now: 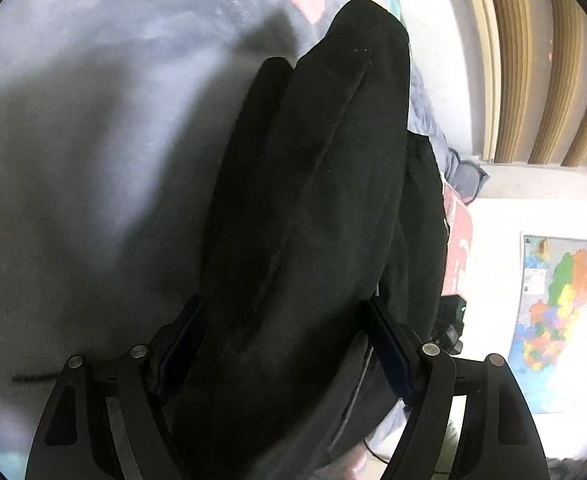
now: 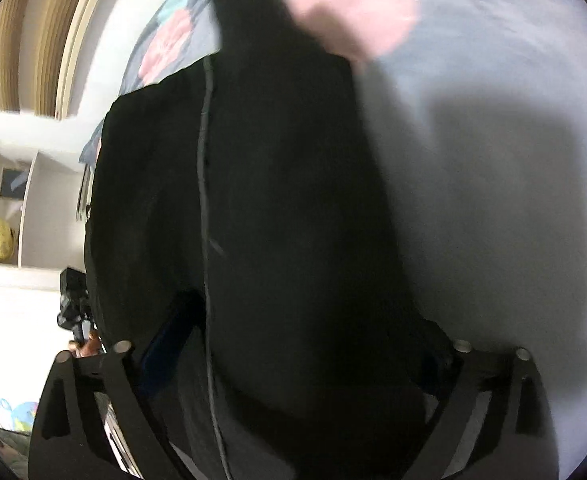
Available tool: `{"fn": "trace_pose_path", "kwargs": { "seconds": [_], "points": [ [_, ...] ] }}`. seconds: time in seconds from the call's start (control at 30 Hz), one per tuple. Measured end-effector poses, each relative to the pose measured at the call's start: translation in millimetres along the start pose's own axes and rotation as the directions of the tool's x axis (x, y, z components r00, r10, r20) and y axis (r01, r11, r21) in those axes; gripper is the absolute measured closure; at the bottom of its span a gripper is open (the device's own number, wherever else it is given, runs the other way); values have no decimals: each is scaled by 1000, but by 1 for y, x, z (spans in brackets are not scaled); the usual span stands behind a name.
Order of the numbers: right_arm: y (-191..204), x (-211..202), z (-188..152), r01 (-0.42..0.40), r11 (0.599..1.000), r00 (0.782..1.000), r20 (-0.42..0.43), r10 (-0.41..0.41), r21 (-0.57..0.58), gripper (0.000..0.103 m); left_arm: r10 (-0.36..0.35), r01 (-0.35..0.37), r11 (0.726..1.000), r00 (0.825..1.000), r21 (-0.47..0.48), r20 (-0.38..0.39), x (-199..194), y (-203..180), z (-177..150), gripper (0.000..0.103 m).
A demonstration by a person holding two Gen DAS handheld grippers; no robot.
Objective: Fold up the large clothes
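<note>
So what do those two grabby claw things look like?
Both are matte black. The left gripper has flat, angular finger arms with slot cut-outs, round silver pins at the joints, and dark blue pads lining the inner fingers. The right gripper looks the same: black arms, silver pins, a blue pad, though blurrier.

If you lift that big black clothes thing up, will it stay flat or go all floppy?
Probably floppy: the black garment already bunches into soft folds between the left gripper fingers. It likely sags and drapes, as it hangs in loose layers over the grey bedsheet by the right gripper. It looks thick, so perhaps a bit heavy.
</note>
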State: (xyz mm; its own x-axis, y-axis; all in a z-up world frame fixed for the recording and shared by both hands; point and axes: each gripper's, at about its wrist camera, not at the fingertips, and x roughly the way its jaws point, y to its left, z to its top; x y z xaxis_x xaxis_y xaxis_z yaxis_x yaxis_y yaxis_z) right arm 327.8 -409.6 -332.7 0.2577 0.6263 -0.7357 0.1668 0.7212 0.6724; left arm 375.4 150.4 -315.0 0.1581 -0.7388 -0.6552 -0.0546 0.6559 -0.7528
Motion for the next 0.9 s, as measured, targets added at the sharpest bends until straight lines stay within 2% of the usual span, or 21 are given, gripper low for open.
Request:
{"fn": "trace_pose_path", "kwargs": {
  "seconds": [0.07,0.13,0.2,0.27,0.33,0.43,0.63,0.77,0.9],
  "points": [
    [9,10,7,-5,999,1000,-21,4,-33,2,12,-12,1000,1000,22,13,5,-2,0,24],
    [17,12,9,-6,998,1000,-15,5,-62,10,28,-29,999,999,39,46,4,-5,-3,35],
    [26,2,3,4,996,1000,12,-3,-94,25,34,-42,995,995,92,91,-6,-16,-13,56],
    [35,-12,-4,18,993,999,50,-13,-113,54,14,-31,990,992,136,125,-17,-30,-24,62],
    [53,-29,-17,31,988,996,87,-18,-149,60,-21,-6,984,989,179,146,-28,-49,-32,64],
    [83,-52,-34,45,976,992,127,-18,-211,64,-86,47,972,983,232,163,-39,-82,-38,65],
    [139,-94,-91,51,956,984,179,1,-289,66,-132,58,937,972,344,196,-55,-145,-64,65],
    [141,-117,-113,36,959,977,213,26,-282,66,-158,68,921,965,384,207,-60,-161,-78,65],
    [136,-129,-129,23,962,974,223,40,-271,66,-175,89,922,964,376,200,-56,-157,-83,65]
  ]
}}
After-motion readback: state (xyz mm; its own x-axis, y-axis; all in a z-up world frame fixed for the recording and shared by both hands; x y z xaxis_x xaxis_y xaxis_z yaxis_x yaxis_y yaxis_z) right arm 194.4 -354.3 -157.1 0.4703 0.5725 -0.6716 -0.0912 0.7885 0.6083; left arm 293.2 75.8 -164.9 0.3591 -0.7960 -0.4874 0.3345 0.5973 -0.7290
